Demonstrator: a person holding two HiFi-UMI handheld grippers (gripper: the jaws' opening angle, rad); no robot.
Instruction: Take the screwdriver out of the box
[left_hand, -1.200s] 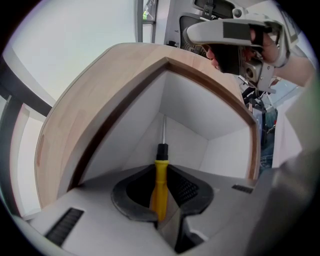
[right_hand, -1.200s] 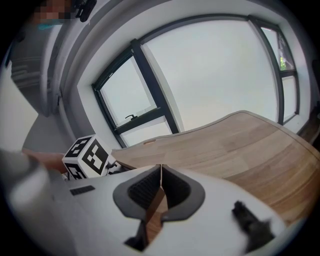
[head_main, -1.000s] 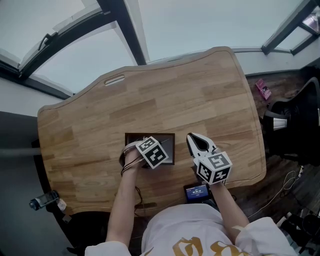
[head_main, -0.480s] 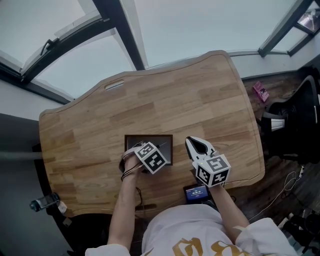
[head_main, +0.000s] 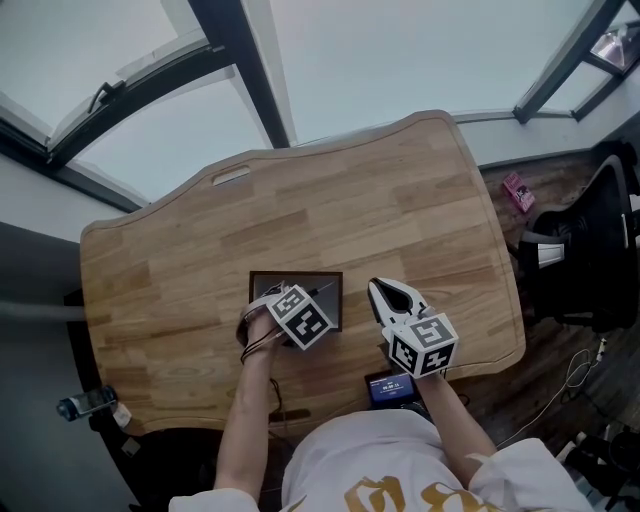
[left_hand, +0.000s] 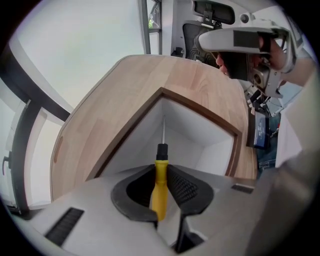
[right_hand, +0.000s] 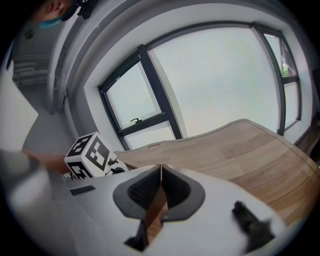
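Note:
A screwdriver (left_hand: 160, 190) with a yellow handle and a thin steel shaft stands upright between the pads of my left gripper (left_hand: 161, 169), which is shut on the handle. Its tip points down into the white inside of the box (left_hand: 200, 107), which has a dark brown rim. In the head view the left gripper (head_main: 300, 312) hangs straight over the box (head_main: 262, 278), near the front of the wooden table (head_main: 400, 200). My right gripper (head_main: 380, 287) hovers just right of the box. Seen in its own view, the right gripper (right_hand: 161, 169) is shut, with nothing held.
A small device with a lit screen (head_main: 392, 388) sits at the table's near edge, by the person's body. A dark chair (head_main: 580, 270) and a pink item (head_main: 517, 192) on the floor are off the table's right side. Window frames run behind the far edge.
The right gripper has risen slightly beside the box. The left gripper stays over the box, still holding the screwdriver.

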